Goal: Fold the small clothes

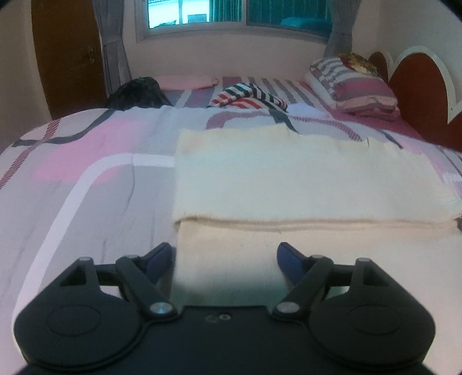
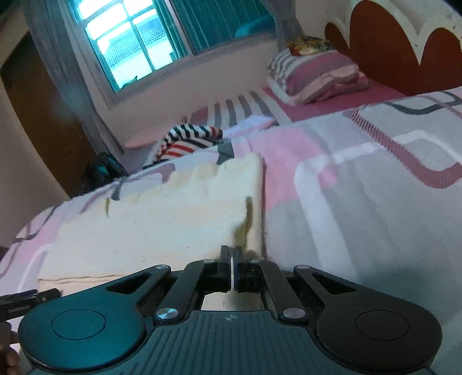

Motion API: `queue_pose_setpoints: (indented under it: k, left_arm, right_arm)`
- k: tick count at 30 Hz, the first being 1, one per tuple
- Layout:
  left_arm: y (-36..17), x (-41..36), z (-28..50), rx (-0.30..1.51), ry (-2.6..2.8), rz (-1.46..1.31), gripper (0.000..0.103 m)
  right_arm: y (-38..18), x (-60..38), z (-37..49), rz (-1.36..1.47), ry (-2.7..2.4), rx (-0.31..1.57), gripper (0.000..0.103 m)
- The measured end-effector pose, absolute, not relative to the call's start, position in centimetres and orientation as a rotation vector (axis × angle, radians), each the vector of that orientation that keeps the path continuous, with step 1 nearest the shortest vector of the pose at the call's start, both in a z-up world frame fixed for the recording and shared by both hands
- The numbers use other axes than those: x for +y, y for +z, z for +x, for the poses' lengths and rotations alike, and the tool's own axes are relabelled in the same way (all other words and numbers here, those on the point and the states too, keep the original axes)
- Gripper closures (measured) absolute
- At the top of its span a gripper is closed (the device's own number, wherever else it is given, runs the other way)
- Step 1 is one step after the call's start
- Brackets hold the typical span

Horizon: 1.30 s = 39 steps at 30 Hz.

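The cream cloth (image 1: pixel 303 178) lies folded on the bed (image 1: pixel 86 173). The left tool (image 1: pixel 226 255) gapes wide over its near edge; the right tool (image 2: pixel 232 259) pinches its corner, fingertips hiding the seam.

cream cloth (image 1: pixel 303 178): 1 | striped garment (image 1: pixel 248 96): 1 | pillow (image 1: pixel 355 83): 1 | window (image 1: pixel 236 14): 1 | grippers: 2 — left gripper (image 1: pixel 226 258), right gripper (image 2: pixel 232 253)

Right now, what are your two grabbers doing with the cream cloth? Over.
Left gripper open over cream cloth. Right gripper shut on its near edge. Striped clothes lie farther up the bed, not in the way.
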<state>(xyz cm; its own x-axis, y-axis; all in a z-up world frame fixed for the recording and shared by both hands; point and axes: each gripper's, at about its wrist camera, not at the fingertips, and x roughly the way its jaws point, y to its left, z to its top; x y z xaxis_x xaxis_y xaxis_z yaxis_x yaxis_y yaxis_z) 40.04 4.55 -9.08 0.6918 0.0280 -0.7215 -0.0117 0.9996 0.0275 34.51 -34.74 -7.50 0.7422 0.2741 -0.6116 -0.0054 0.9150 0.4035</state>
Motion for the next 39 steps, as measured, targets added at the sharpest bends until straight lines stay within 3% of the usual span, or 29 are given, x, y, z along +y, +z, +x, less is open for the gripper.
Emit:
queue_pose_setpoints:
  k: [22, 27, 31, 34, 35, 36, 37, 39]
  left_arm:
    - [-6.4, 3.7, 24.0, 0.809, -0.053, 0.124, 0.026]
    - [-7.1, 5.5, 19.1, 0.845, -0.063, 0.111, 0.035]
    - [-7.2, 7.9, 14.8, 0.835, -0.058, 0.062, 0.036]
    - [-7.3, 9.4, 12.7, 0.854, -0.084, 0.019, 0.048]
    - [-7.2, 9.6, 12.1, 0.854, -0.089, 0.013, 0.048]
    - [-7.2, 9.8, 11.5, 0.852, -0.092, 0.001, 0.048]
    - [-7.2, 10.1, 11.1, 0.855, -0.099, -0.023, 0.048]
    - [-7.3, 10.9, 10.6, 0.862, -0.108, -0.088, 0.048]
  right_arm:
    - [-4.0, -36.8, 16.2, 0.354, 0.204, 0.747, 0.102]
    - [-4.2, -37.3, 11.1, 0.377, 0.244, 0.772, 0.102]
    - [-4.8, -38.1, 8.1, 0.441, 0.262, 0.823, 0.102]
    - [-5.4, -38.4, 6.3, 0.485, 0.288, 0.851, 0.101]
    - [-5.6, -38.5, 5.7, 0.492, 0.289, 0.855, 0.092]
    - [-5.7, -38.6, 5.3, 0.504, 0.289, 0.862, 0.056]
    - [-5.9, -38.6, 4.8, 0.516, 0.282, 0.860, 0.030]
    - [-5.9, -38.7, 4.0, 0.531, 0.292, 0.847, 0.031]
